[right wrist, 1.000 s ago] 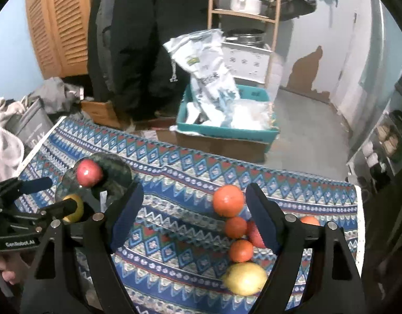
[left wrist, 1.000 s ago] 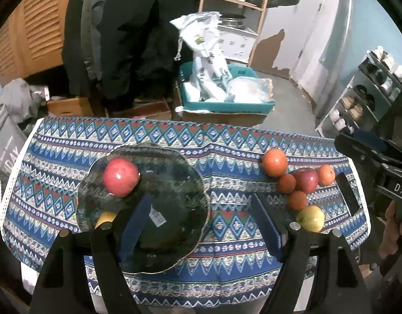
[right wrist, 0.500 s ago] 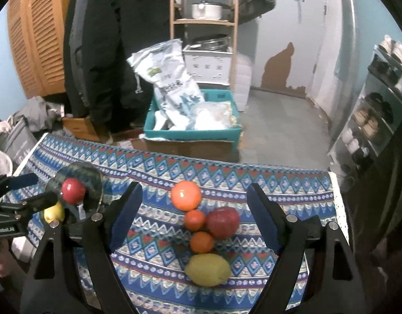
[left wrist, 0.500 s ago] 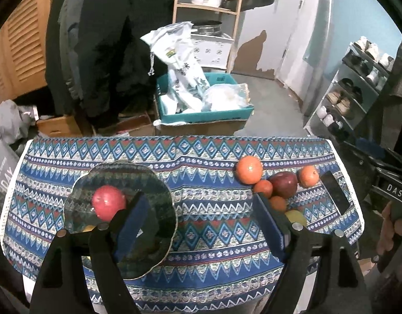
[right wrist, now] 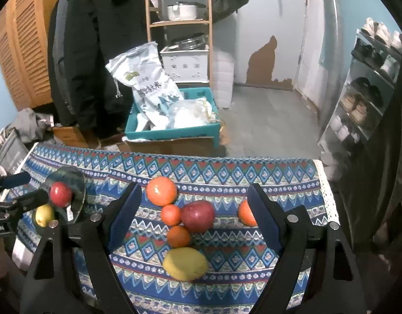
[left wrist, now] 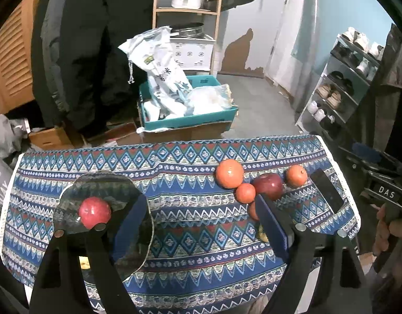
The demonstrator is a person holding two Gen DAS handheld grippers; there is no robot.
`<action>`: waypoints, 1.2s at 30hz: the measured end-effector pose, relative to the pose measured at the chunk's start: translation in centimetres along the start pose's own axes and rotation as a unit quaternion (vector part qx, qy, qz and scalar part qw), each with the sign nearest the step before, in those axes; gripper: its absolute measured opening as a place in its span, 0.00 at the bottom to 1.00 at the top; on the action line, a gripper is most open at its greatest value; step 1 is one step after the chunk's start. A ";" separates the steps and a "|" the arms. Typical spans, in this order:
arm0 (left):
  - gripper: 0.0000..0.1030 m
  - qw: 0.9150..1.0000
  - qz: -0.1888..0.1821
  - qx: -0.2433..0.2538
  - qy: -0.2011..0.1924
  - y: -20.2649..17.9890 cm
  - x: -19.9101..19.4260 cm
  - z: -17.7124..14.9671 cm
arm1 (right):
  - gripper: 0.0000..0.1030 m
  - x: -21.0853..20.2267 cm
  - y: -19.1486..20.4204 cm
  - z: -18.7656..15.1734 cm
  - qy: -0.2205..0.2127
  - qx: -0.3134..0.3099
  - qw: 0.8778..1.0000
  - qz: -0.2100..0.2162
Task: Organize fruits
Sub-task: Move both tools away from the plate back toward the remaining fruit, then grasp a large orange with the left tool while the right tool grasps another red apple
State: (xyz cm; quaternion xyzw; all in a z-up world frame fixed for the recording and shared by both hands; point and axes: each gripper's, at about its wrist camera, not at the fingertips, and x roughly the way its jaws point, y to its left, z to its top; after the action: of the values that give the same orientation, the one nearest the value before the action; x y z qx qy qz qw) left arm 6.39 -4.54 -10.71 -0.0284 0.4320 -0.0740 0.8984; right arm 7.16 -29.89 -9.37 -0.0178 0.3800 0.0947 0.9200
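A glass plate (left wrist: 104, 183) lies on the left of the patterned cloth, holding a red apple (left wrist: 94, 212) and a yellow fruit (left wrist: 84, 263) mostly hidden by my finger. My left gripper (left wrist: 201, 209) hovers over bare cloth, jaws opening, nothing between them. On the right sits a cluster: a big orange (right wrist: 161, 191), a small orange (right wrist: 171, 214), a dark red apple (right wrist: 197, 216), another orange (right wrist: 178, 236) and a yellow lemon-like fruit (right wrist: 184, 263). One more orange (right wrist: 245, 212) peeks from behind a finger. My right gripper (right wrist: 194, 195) hangs open above the cluster, touching none.
A black phone (left wrist: 326, 189) lies near the cloth's right edge. Beyond the far table edge stand a teal crate (right wrist: 172, 130) with bags, a wooden shelf (right wrist: 178, 23), a hanging dark coat and a shoe rack (right wrist: 368, 96) at right. A hand grips the other tool at right.
The left gripper pulled back from the plate and shifted right, so the plate now sits behind its left finger. The right gripper shifted right, bringing the fruit cluster between its fingers.
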 end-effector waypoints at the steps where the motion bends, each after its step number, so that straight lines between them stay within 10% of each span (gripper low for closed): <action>1: 0.84 1.000 0.000 0.001 0.002 -0.2 0.2 0.0 | 0.80 0.0 -0.2 -0.1 0.000 0.002 1.000 0.000; 36: 0.84 0.997 0.002 -0.007 0.074 -0.9 12.7 0.5 | 0.81 16.0 -1.3 -5.7 0.161 0.014 0.986 0.045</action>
State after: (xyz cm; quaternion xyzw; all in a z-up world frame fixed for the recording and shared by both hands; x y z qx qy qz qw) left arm 14.52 -7.46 -20.10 -0.0282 0.4977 -0.0712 0.8640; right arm 14.55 -29.20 -24.71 -0.0033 0.5248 0.1266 0.8417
